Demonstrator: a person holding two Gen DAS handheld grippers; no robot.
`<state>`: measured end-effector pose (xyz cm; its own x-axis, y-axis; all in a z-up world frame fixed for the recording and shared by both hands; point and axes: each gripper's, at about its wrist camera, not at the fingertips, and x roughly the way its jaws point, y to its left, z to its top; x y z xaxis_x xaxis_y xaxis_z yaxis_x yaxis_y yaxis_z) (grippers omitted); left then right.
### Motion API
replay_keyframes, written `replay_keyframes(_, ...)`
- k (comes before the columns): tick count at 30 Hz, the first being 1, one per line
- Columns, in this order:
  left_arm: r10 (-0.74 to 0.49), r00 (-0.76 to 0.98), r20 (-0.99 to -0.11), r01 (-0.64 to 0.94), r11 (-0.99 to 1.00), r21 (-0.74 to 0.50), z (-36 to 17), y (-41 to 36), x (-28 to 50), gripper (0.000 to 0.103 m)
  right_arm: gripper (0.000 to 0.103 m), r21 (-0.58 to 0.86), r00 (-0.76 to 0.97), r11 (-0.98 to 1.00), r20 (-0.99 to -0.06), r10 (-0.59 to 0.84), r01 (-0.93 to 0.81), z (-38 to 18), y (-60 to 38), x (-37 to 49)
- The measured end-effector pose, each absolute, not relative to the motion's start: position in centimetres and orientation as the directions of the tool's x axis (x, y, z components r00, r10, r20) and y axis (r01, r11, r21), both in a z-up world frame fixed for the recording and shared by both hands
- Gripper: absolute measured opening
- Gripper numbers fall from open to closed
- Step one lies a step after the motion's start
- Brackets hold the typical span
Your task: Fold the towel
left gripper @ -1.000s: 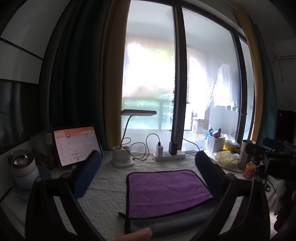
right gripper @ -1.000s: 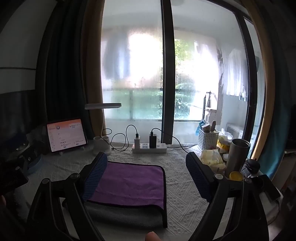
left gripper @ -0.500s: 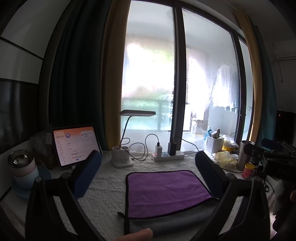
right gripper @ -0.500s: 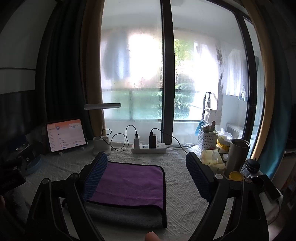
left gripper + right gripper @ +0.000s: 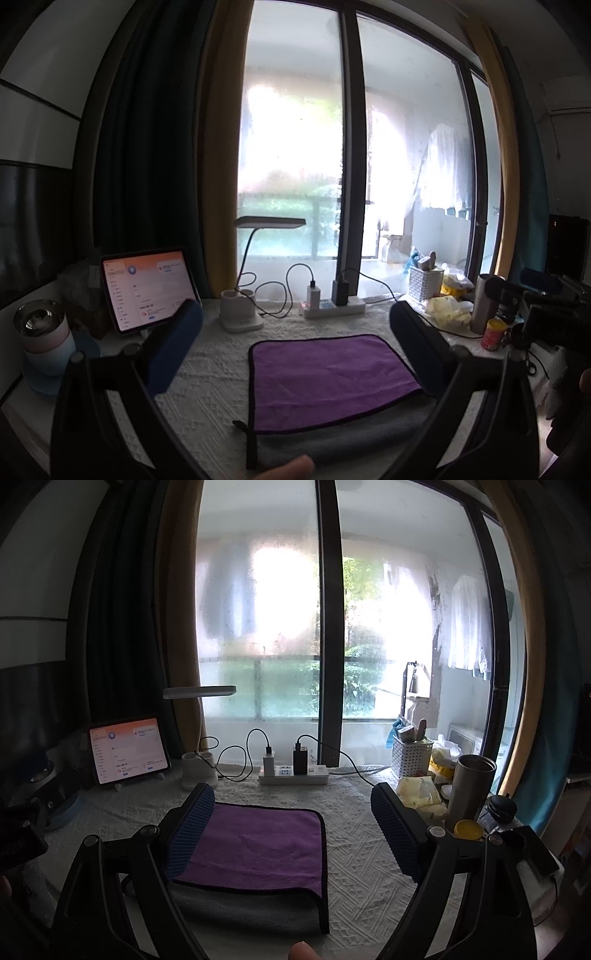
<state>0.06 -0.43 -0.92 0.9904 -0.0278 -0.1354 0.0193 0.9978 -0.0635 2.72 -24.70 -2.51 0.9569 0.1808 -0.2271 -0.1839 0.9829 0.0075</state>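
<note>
We held the left gripper (image 5: 295,339) and the right gripper (image 5: 293,823) above the near edge of the table (image 5: 354,834), both with the jaws wide open and with nothing between the blue pads (image 5: 192,830). A fingertip (image 5: 291,467) showed at the bottom of the left wrist view.

The towel (image 5: 328,373) lay flat on the white textured cloth (image 5: 218,369) that covered the table, directly in front of us. It was folded once: the purple layer lay on top, and a grey strip (image 5: 332,439) of the lower layer stuck out at the near side. A black border ran around the purple part. In the right wrist view the towel (image 5: 255,845) sat to the left of centre, and the left finger of that gripper hid its left edge. We could not tell whether that finger touched it.

Further back, a pink and white cup (image 5: 42,336) stood at the left on a blue coaster (image 5: 62,365). Behind it a tablet (image 5: 147,288) leaned with the screen lit. In the middle we saw a desk lamp (image 5: 242,314) and a power strip (image 5: 332,306) with two chargers and cables. At the right stood a steel tumbler (image 5: 469,794), a small yellow jar (image 5: 468,829), a white basket (image 5: 412,755) and some yellowish packets (image 5: 421,794).

Behind the table was a large window (image 5: 258,627) with curtains (image 5: 147,147) at both sides.
</note>
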Motion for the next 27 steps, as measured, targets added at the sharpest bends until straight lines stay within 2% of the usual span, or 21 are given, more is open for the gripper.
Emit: replay_keyframes(27, -0.017, 0.987, -0.158, 0.005, 0.997, -0.073, -1.06, -0.10, 0.38, 0.102, 0.089, 0.005, 0.956, 0.983, -0.231, 0.180, -0.184, -2.59, -24.57, 2.69)
